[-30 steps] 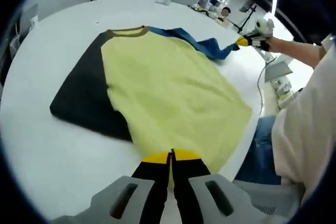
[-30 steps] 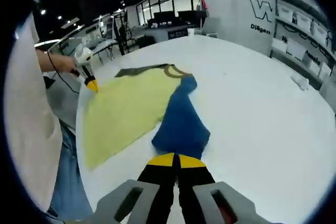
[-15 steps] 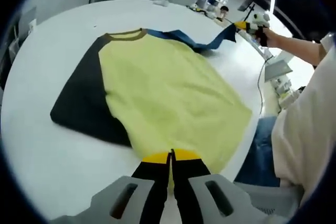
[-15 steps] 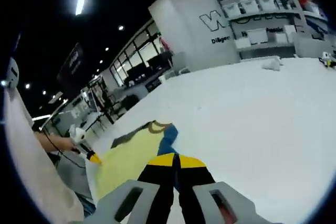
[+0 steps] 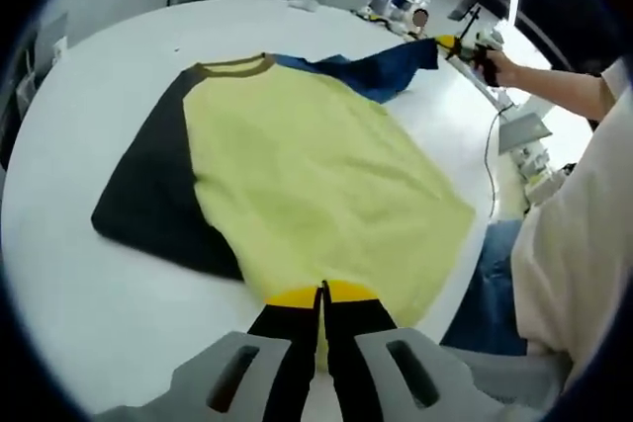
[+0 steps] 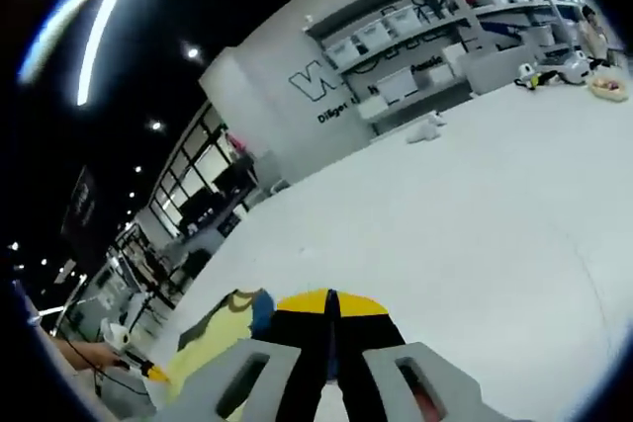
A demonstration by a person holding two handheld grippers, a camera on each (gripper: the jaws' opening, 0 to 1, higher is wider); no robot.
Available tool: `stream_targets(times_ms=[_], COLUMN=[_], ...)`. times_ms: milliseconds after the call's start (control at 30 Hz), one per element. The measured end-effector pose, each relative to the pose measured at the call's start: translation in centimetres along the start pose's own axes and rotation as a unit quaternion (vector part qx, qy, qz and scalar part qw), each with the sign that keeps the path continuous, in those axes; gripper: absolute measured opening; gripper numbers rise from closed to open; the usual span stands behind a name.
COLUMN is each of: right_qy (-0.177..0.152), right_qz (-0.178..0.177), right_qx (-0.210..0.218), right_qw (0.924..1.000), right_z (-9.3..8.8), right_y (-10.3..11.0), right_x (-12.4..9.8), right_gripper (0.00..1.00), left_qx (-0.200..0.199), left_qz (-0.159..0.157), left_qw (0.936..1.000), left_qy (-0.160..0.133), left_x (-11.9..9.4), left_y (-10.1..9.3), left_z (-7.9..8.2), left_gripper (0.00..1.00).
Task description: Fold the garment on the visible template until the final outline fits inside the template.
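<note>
— Yellow cloth is what my left gripper [image 5: 322, 294] has, yes? Where does the shirt lie?

— Yes. In the left gripper view my jaws are pressed together on the bottom edge of the yellow shirt [image 5: 316, 160], pinning it to the white table [image 5: 89, 294] so it cannot slide. The shirt is spread flat, its black sleeve [image 5: 158, 190] lying out to one side and the collar [image 5: 235, 66] at the far end from my jaws.

— And the blue sleeve?

— Beyond the collar my right gripper [image 5: 442, 43] lifts the blue sleeve [image 5: 381, 71] off the table, I judge to carry it over the yellow body.

— The right gripper view?

— Jaws together there too [image 6: 331, 295], a strip of blue cloth [image 6: 261, 311] beside them. The shirt [image 6: 213, 338] sits low down, and the left gripper [image 6: 148, 371] is at its near edge. I can't make out any template.
</note>
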State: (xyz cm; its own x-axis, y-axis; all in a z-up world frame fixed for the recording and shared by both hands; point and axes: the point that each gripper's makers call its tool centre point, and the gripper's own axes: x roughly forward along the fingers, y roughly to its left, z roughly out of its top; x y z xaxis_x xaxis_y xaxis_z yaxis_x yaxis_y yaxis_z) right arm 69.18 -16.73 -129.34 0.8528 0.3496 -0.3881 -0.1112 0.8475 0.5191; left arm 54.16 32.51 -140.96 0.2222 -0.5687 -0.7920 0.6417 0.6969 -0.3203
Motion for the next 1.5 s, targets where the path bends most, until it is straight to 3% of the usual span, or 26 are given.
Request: stream_targets(times_ms=[100,233,400,533,567,767,800,900,933,967,1000,1100,1167,1300,1367,1400,1467,1500], right_qy=[0.001,0.037,0.085,0.131,0.123,0.13,0.127,0.171,0.207,0.22,0.217,0.241,0.255,0.27,0.261,0.276,0.271,0.286], right_qz=[-0.035,-0.102,-0.157,-0.205,-0.197,-0.186,-0.168,-0.162,-0.179,-0.184,-0.166,-0.174,-0.195,-0.224,-0.212,-0.208,-0.202,-0.186], right_qx=[0.007,0.011,0.032,0.052,0.044,0.018,-0.014,-0.049,-0.046,-0.048,-0.069,-0.051,-0.005,0.045,0.06,0.083,0.079,0.116], right_qw=[0.9994,0.994,0.9834,0.9685,0.9715,0.9738,0.9775,0.9706,0.9609,0.9568,0.9594,0.9535,0.9469,0.9355,0.9396,0.9349,0.9376,0.9327], right_z=[0.1,-1.3,-3.7,-6.0,-5.8,-5.1,-4.4,-4.2,-4.6,-4.6,-4.1,-4.4,-5.0,-6.0,-5.8,-6.3,-6.1,-6.5], right_y=[-1.3,-4.4,-6.5,-8.6,-8.6,-8.3,-7.6,-6.7,-6.4,-6.1,-5.3,-4.7,-5.5,-6.9,-6.5,-6.1,-5.8,-4.5], right_x=[0.2,0.1,-0.5,-1.4,-1.1,-0.4,0.1,-0.1,-0.9,-1.2,-1.1,-2.1,-2.9,-4.0,-3.6,-3.8,-3.7,-3.8], right_gripper=[0.0,0.0,0.0,0.0,0.0,0.0,0.0,0.0,0.0,0.0,0.0,0.0,0.0,0.0,0.0,0.0,0.0,0.0], left_qx=[0.0,-0.001,-0.002,-0.001,0.0,0.002,0.003,0.002,0.002,0.002,0.002,0.002,0.002,0.005,0.009,0.009,0.011,0.011], left_qz=[0.0,0.001,0.002,0.0,0.0,0.0,0.0,0.0,0.001,0.001,0.001,0.001,0.001,-0.001,0.0,0.001,0.001,0.003], left_qw=[1.0,1.0,1.0,1.0,1.0,1.0,1.0,1.0,1.0,1.0,1.0,1.0,1.0,1.0,0.9999,0.9999,0.9999,0.9999], left_qy=[0.0,0.001,0.004,0.006,0.006,0.007,0.007,0.007,0.007,0.008,0.009,0.01,0.008,0.008,0.01,0.011,0.013,0.013], left_x=[0.0,-0.1,-0.2,0.0,0.0,0.1,0.1,0.1,0.1,0.1,0.1,0.2,0.3,0.4,0.3,0.3,0.2,0.1], left_y=[0.0,0.0,0.0,-0.1,-0.1,-0.1,-0.1,0.0,0.0,0.0,0.0,0.1,0.1,-0.1,-0.1,-0.1,-0.1,0.0], left_z=[0.1,0.1,0.0,0.0,0.0,0.3,0.3,0.4,0.4,0.3,0.3,0.2,0.3,0.5,0.4,0.4,0.4,0.3], left_gripper=[0.02,0.02,0.02,0.02,0.02,0.02,0.02,0.02,0.02,0.02,0.02,0.02,0.02,0.02,0.02,0.02,0.02,0.02])
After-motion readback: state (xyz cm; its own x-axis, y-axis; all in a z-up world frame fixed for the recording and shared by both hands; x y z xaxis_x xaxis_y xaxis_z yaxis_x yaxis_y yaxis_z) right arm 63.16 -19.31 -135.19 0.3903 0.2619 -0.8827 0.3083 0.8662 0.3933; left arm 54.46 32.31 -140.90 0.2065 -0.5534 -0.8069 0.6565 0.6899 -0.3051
